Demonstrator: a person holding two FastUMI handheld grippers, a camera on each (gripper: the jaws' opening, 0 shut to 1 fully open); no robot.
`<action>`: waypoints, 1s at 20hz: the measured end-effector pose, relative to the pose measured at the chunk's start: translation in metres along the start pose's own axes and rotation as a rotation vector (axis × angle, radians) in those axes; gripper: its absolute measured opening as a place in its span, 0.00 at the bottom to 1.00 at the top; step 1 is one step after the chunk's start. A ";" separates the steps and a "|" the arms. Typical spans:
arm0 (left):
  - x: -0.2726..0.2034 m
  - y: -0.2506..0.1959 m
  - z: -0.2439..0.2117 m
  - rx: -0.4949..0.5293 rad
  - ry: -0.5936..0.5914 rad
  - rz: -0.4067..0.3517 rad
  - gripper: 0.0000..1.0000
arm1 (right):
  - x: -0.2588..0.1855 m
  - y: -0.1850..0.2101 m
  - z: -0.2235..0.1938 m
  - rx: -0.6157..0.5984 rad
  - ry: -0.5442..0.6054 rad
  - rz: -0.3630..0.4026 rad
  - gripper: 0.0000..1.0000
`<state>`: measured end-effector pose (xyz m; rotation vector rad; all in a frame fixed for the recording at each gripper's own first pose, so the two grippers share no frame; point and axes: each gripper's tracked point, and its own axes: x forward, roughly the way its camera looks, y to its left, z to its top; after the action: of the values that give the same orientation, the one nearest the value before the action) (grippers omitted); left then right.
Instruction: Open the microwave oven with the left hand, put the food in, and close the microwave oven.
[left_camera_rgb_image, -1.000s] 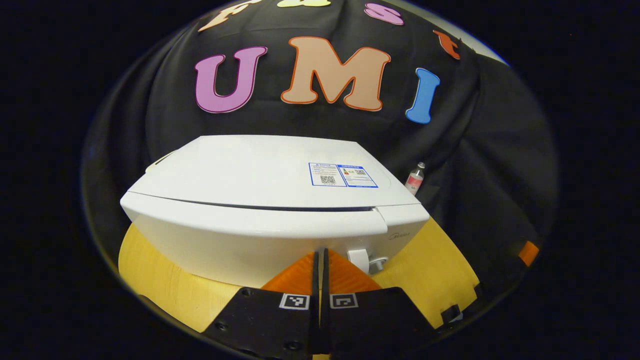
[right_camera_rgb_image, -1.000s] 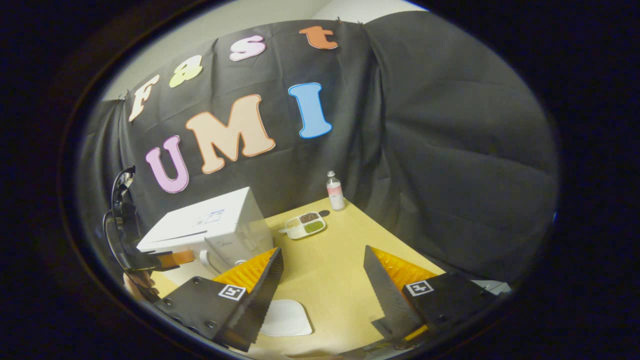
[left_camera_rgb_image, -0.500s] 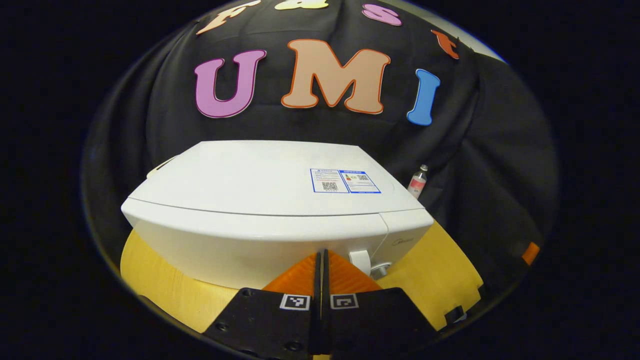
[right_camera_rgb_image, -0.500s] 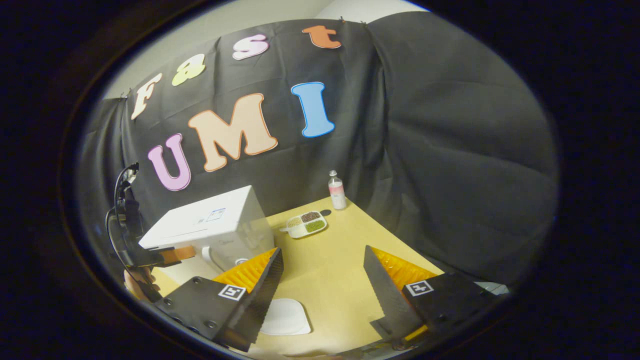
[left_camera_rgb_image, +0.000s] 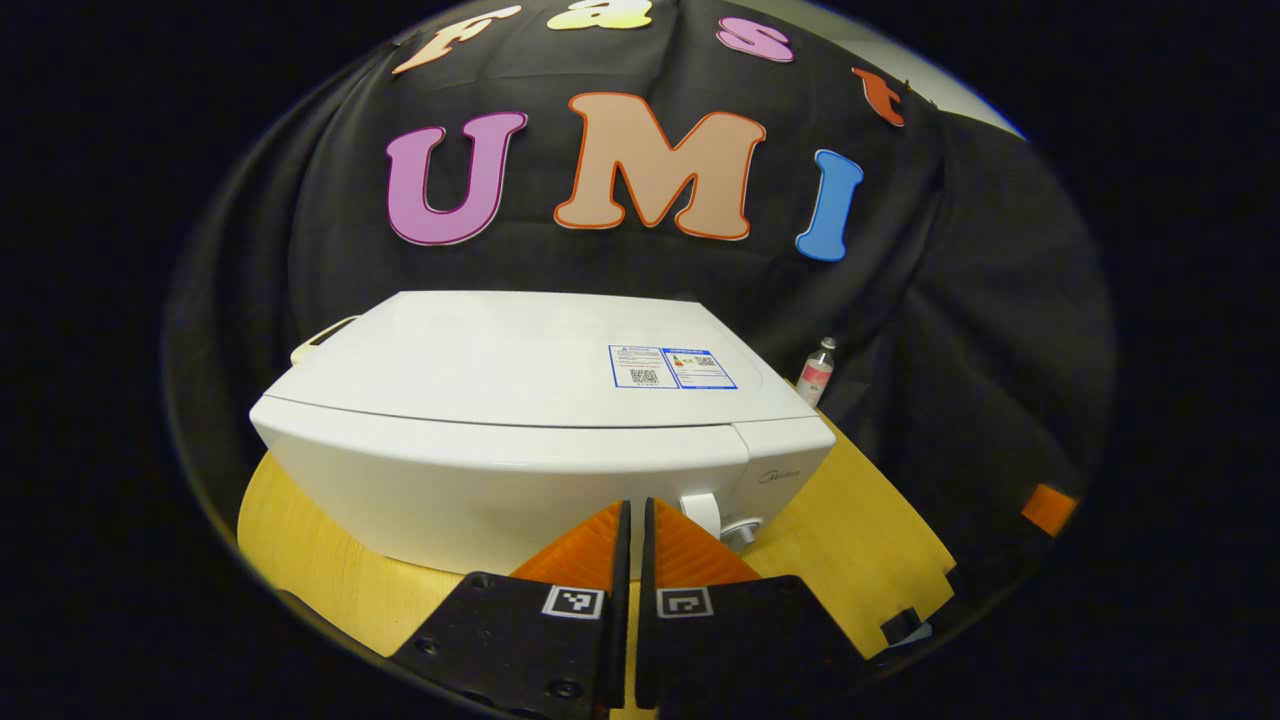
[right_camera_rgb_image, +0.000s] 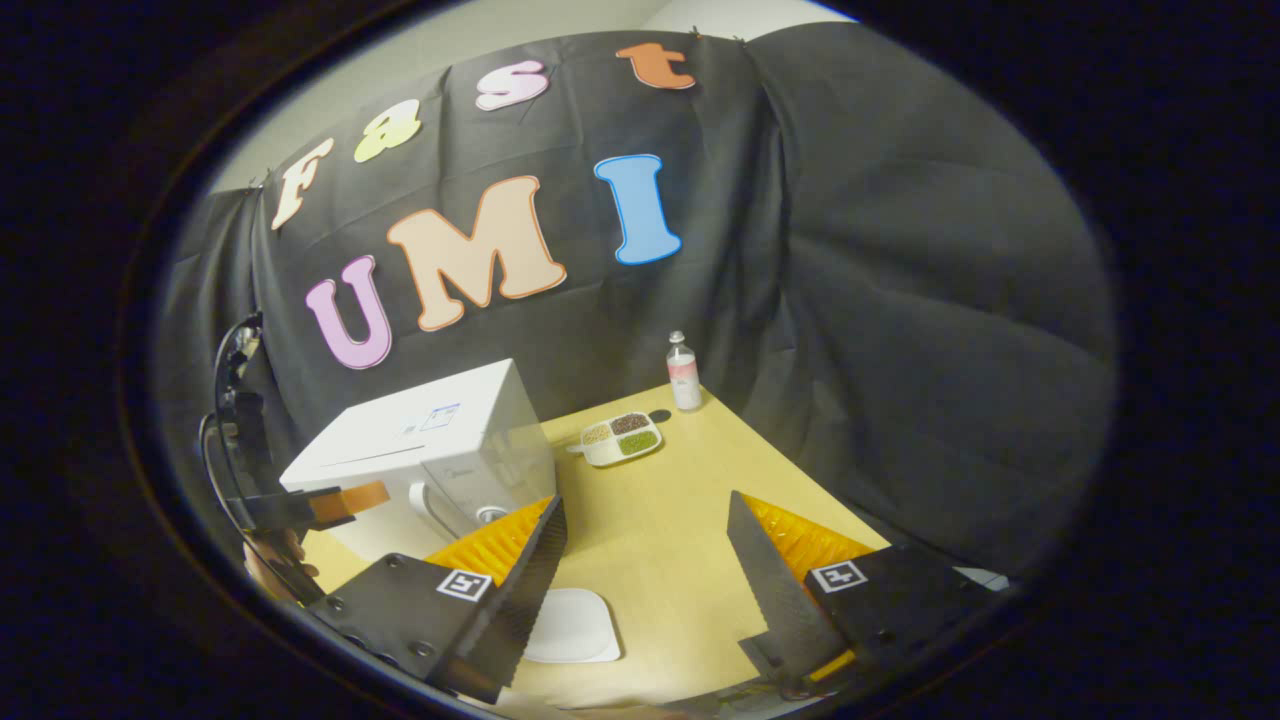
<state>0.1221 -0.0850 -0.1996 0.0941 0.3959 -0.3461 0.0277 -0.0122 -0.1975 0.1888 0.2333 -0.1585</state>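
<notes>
Microwave (left_camera_rgb_image: 520, 430), smooth white with rounded corners, sat door shut on the yellow wooden table (right_camera_rgb_image: 680, 500). Left gripper (left_camera_rgb_image: 632, 515) hovered level before the door, its ridged fingers almost together, holding nothing. Right gripper (right_camera_rgb_image: 645, 545) hung wide open above the table. Behind, a divided tray (right_camera_rgb_image: 621, 438) held grains beside a bottle (right_camera_rgb_image: 683, 372).

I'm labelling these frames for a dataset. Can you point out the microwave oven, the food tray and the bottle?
microwave oven (left_camera_rgb_image: 520, 365): left gripper view, on its white top.
food tray (right_camera_rgb_image: 621, 438): right gripper view, on its middle, between compartments.
bottle (right_camera_rgb_image: 684, 372): right gripper view, on its body.
</notes>
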 end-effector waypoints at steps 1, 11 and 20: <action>-0.007 0.001 0.003 0.012 -0.014 0.009 0.09 | 0.002 0.004 0.001 -0.006 0.004 0.009 0.91; -0.075 0.037 0.035 0.043 -0.133 0.182 0.74 | 0.017 0.070 0.023 -0.066 0.010 0.171 0.99; -0.129 0.087 0.087 0.013 -0.294 0.365 0.96 | 0.018 0.128 0.068 -0.122 -0.072 0.304 0.99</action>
<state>0.0727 0.0233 -0.0672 0.1242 0.0800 0.0003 0.0819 0.0963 -0.1159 0.0958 0.1392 0.1507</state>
